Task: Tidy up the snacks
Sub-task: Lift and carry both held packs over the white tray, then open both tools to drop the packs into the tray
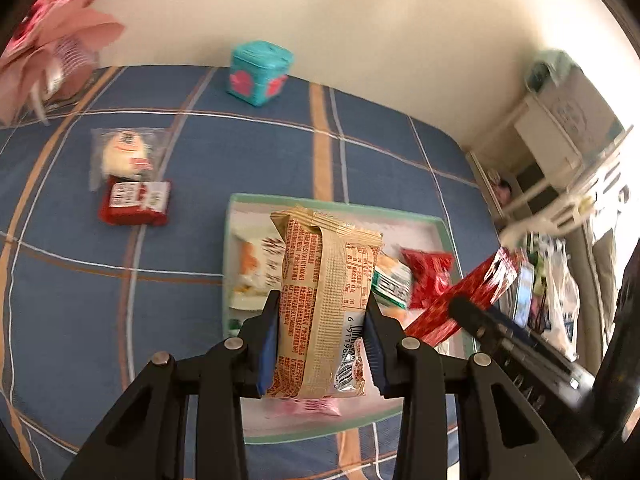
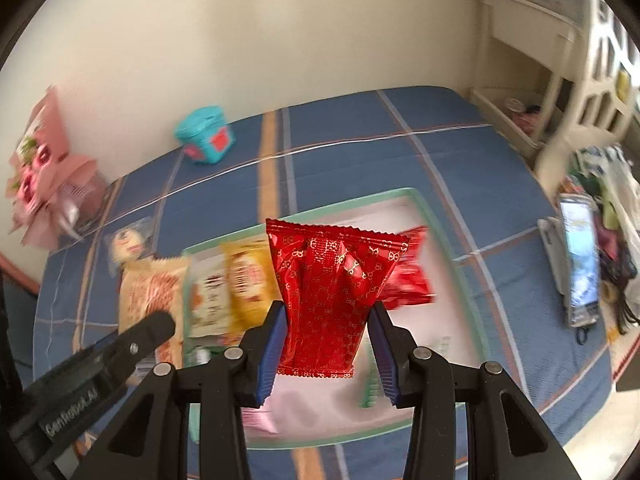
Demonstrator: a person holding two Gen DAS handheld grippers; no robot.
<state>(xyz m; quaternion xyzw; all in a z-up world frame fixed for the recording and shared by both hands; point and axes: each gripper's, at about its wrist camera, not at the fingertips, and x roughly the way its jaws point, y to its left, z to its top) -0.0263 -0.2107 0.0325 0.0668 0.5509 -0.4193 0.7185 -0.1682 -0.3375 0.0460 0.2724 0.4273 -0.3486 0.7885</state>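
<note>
My left gripper (image 1: 322, 344) pinching tan snack packet (image 1: 324, 300) with red print, held upright above green-rimmed tray (image 1: 446, 232). My right gripper (image 2: 326, 350) clamped on shiny red packet (image 2: 328, 292), also over tray. Tray sits on blue plaid bedsheet (image 1: 120, 280), several snacks already inside. Left of tray on sheet: clear-wrapped bun (image 1: 126, 156) touching small red packet (image 1: 136, 202). Teal tin (image 1: 260, 74) by wall. Phone (image 2: 580, 264) propped at bed edge

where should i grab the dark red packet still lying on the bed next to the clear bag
Take the dark red packet across its two long edges, coming straight down from above. It lies flat on the bedsheet with a clear bagged snack touching its far edge, so close the tool carefully there.
</note>
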